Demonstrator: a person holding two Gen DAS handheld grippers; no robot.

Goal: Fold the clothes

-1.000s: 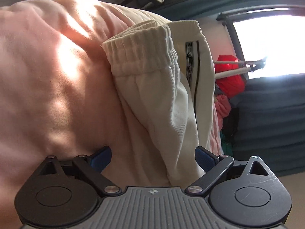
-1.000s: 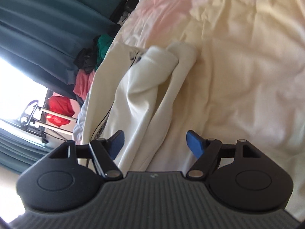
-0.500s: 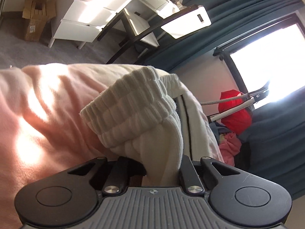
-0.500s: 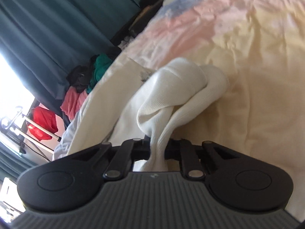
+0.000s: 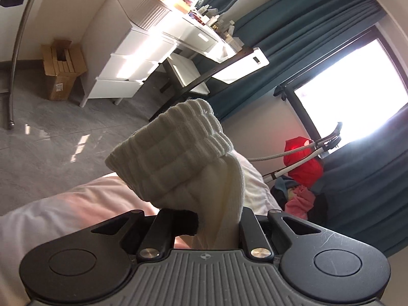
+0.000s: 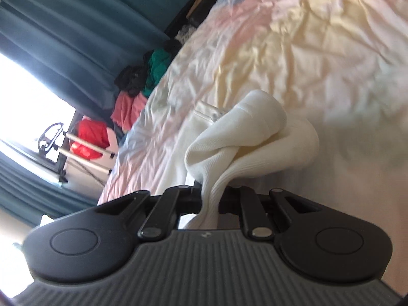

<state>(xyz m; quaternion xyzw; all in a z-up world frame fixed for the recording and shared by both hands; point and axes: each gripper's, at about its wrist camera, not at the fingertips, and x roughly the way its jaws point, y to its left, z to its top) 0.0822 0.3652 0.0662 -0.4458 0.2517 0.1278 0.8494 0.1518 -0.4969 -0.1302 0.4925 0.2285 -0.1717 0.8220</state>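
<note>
A cream-white pair of sweatpants lies on a bed with a pastel pink and yellow cover point(image 6: 293, 40). My left gripper point(image 5: 216, 225) is shut on the ribbed elastic waistband point(image 5: 173, 153), which is lifted above the bed and bunches up in front of the camera. My right gripper point(image 6: 210, 204) is shut on the ribbed leg cuffs point(image 6: 252, 132), raised a little over the cover. The rest of the sweatpants point(image 6: 188, 137) trails down to the left onto the bed. The finger pads of both grippers are hidden by cloth.
A white dresser point(image 5: 132, 58) and a dark-framed desk point(image 5: 219, 63) stand across the grey floor. A cardboard box point(image 5: 62, 68) sits by the wall. Teal curtains point(image 5: 293, 20) frame a bright window. A red bag point(image 5: 303, 163) and a heap of clothes point(image 6: 142, 79) lie beside the bed.
Both grippers closed from open onto the sweatpants, left on the waistband, right on the cuffs. Both then lifted their ends off the bed, and the left view tilted up toward the room.
</note>
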